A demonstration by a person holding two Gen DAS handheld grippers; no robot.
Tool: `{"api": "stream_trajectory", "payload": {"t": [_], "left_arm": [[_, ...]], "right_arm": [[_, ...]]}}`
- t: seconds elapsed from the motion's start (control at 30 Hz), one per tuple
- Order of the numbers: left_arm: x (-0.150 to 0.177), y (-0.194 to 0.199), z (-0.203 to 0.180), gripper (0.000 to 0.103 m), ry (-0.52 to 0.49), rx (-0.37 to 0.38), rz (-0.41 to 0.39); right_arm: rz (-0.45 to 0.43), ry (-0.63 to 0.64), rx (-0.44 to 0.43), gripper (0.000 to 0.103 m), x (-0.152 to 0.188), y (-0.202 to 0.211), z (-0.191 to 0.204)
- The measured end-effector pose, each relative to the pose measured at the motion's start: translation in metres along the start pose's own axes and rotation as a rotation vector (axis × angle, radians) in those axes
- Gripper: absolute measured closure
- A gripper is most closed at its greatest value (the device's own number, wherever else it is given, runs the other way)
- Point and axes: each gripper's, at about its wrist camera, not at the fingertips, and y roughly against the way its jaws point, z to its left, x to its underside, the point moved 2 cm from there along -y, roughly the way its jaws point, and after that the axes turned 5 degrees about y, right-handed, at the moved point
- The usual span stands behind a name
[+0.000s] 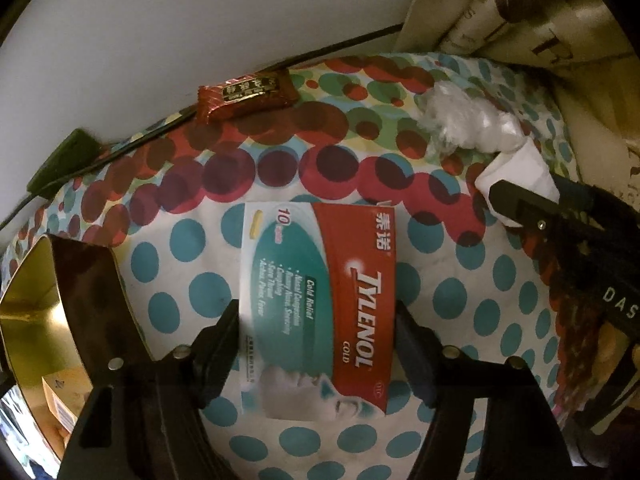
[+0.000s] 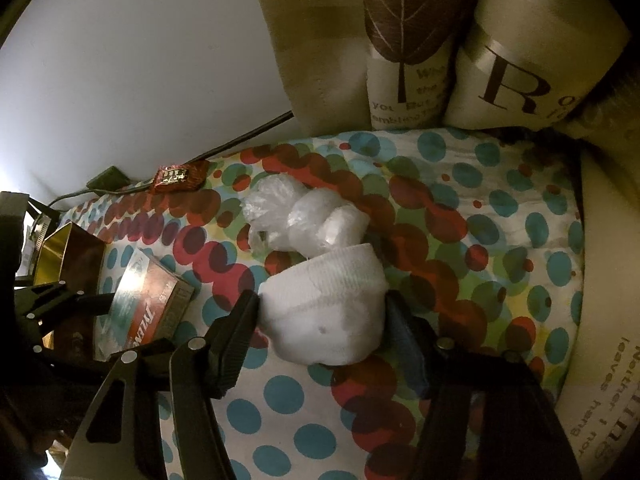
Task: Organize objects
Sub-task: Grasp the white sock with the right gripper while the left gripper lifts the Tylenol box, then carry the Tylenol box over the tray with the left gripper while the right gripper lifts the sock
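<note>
My left gripper is shut on a red, teal and white Tylenol Cold box, one finger on each long side, over the polka-dot bedsheet. The box also shows in the right wrist view. My right gripper is shut on a rolled white sock, also seen in the left wrist view. A crumpled clear plastic bag lies just beyond the sock. A red snack packet lies at the sheet's far edge.
A gold-lined open box stands at the left, beside the Tylenol box. A black cable with an inline switch runs along the white wall. Printed cushions stand at the far right.
</note>
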Motion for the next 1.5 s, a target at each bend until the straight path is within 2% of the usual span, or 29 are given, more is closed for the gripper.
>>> {"api": "stream_trajectory", "payload": {"t": [0.63,0.87,1.1,1.37,1.5], "left_arm": [[0.029,0.059,-0.001,0.03,0.031,-0.037,-0.078],[0.047,0.071,0.04,0.03,0.074,-0.034,-0.113],[0.059,0.069,0.058,0.03,0.154,-0.044,-0.146],[0.11,0.1,0.121,0.03,0.311,-0.047,-0.196],[0.133,0.115,0.148,0.03,0.371,-0.072,-0.224]], "right_arm": [[-0.002,0.013,-0.003,0.045,0.003,0.007,0.0],[-0.013,0.021,-0.012,0.045,0.005,0.019,0.004],[-0.031,0.016,-0.019,0.045,0.01,0.036,0.003],[-0.029,0.007,-0.019,0.045,0.018,0.05,0.003],[-0.026,0.008,-0.014,0.045,0.023,0.055,0.008]]}}
